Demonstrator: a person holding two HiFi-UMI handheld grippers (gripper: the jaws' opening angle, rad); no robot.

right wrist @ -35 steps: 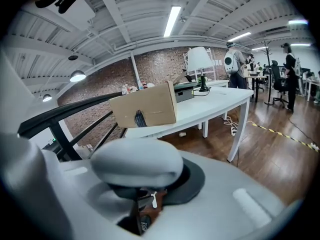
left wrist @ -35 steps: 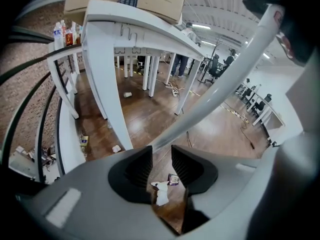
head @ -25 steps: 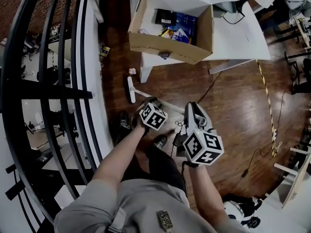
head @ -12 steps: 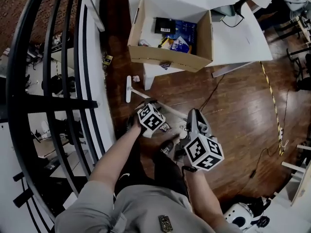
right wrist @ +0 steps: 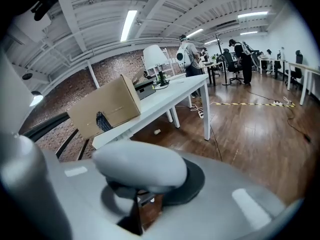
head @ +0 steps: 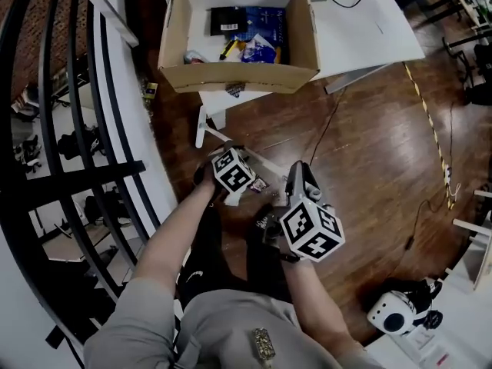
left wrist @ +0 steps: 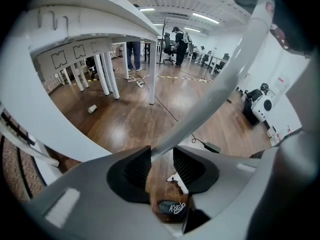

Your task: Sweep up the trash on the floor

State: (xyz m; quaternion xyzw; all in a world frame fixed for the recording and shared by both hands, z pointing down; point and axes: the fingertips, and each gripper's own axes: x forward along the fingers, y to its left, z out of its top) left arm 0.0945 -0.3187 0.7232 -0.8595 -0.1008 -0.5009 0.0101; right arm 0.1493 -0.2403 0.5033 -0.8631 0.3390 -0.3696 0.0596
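Ahead, broom (head: 200, 129) near white table (head: 361, 21), cardboard box (head: 238, 77) atop

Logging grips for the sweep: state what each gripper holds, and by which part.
Both hold the white broom: the left gripper pinches its shaft partway along, the right gripper clamps the rounded top end of the handle.

Left gripper (left wrist: 161, 165) and right gripper (right wrist: 142, 201) have dipped (left tongs tightening round broom handle (left wrist: 207, 91)).

blocked: railing (head: 77, 181) left, table (head: 361, 21) ahead | free: floor (head: 377, 160) right, cable (head: 329, 121) crossing
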